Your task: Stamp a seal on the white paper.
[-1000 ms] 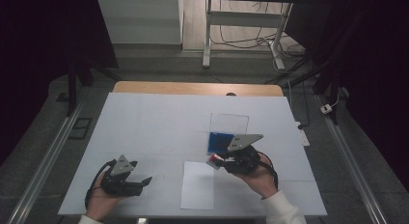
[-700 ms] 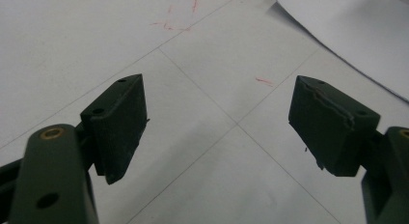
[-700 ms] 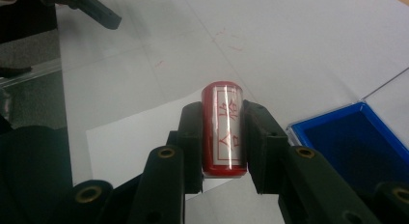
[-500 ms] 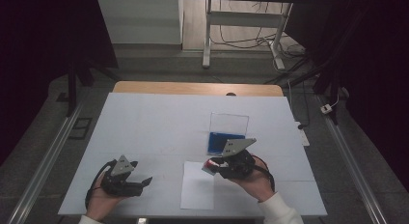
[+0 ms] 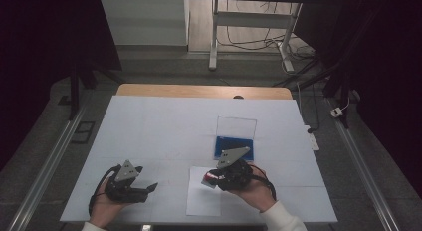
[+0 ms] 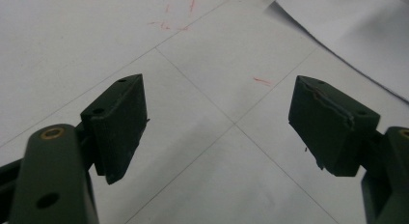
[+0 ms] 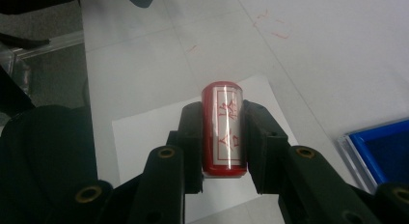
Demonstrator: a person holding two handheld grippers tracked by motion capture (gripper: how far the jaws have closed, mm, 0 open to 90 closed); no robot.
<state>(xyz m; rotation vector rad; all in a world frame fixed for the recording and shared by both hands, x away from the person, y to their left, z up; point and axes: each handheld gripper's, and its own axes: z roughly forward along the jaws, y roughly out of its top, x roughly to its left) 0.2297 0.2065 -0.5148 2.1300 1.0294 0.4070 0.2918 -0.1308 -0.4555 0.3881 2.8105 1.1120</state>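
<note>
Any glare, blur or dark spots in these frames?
High view: table evenly lit, surroundings nearly black, slightly soft. Left gripper view: sharp, open jaws dark, little shadow under them. Right gripper view: stamp crisp with slight sheen on its label, dark hand at left underexposed, blue tray cut off at the edge.

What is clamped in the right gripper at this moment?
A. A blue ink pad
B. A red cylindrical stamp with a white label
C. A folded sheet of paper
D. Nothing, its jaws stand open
B. In the right gripper view the right gripper has its jaws pressed on both sides of the red cylindrical stamp, above the white sheet of paper; the blue ink pad lies apart on the table.
</note>
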